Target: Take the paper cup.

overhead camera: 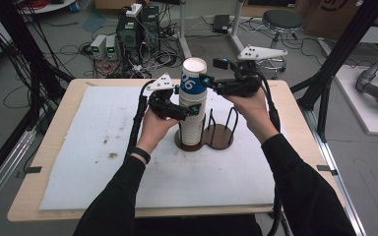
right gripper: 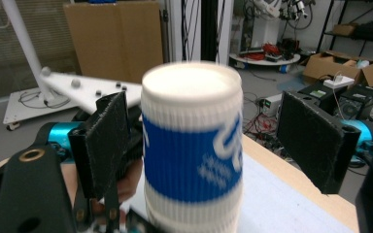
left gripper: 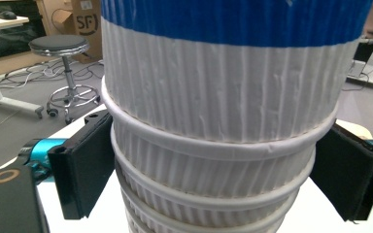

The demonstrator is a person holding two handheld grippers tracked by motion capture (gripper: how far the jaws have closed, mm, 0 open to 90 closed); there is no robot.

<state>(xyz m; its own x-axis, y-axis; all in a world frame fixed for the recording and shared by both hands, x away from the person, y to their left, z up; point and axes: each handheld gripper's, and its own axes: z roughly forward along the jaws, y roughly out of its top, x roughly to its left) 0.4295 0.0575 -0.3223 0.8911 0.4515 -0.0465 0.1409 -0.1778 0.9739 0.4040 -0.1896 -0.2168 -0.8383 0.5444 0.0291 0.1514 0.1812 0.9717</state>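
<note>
A: What is the left gripper (overhead camera: pixel 189 111) doing?

B: Its jaws sit on either side of the cup stack (overhead camera: pixel 192 120), at mid height. In the left gripper view the black pads (left gripper: pixel 85 165) press on the ribbed white cups (left gripper: pixel 213 160) just under a rolled rim, so it is clamped on the stack.

A: And the right gripper (overhead camera: pixel 205 81)?

B: It is higher, at the top cup (overhead camera: pixel 193 78), the one with the blue band. In the right gripper view the cup (right gripper: pixel 192 145) stands between the two pads (right gripper: pixel 108 141); the left one lies against it, while the right one shows a gap of background. I would call those jaws open around the cup, not pressing.

A: Where does the stack stand?

B: Upright in the left ring of a dark double holder (overhead camera: pixel 217 136), near the middle of the table (overhead camera: pixel 54 162), on a white mat (overhead camera: pixel 108 147). The right ring, with its thin wire posts, has no cups in it.

A: Anything farther out?

B: Beyond the far edge of the table, a stool (overhead camera: pixel 281 20) and a tangle of cables and boxes on the floor (overhead camera: pixel 128 39).
</note>
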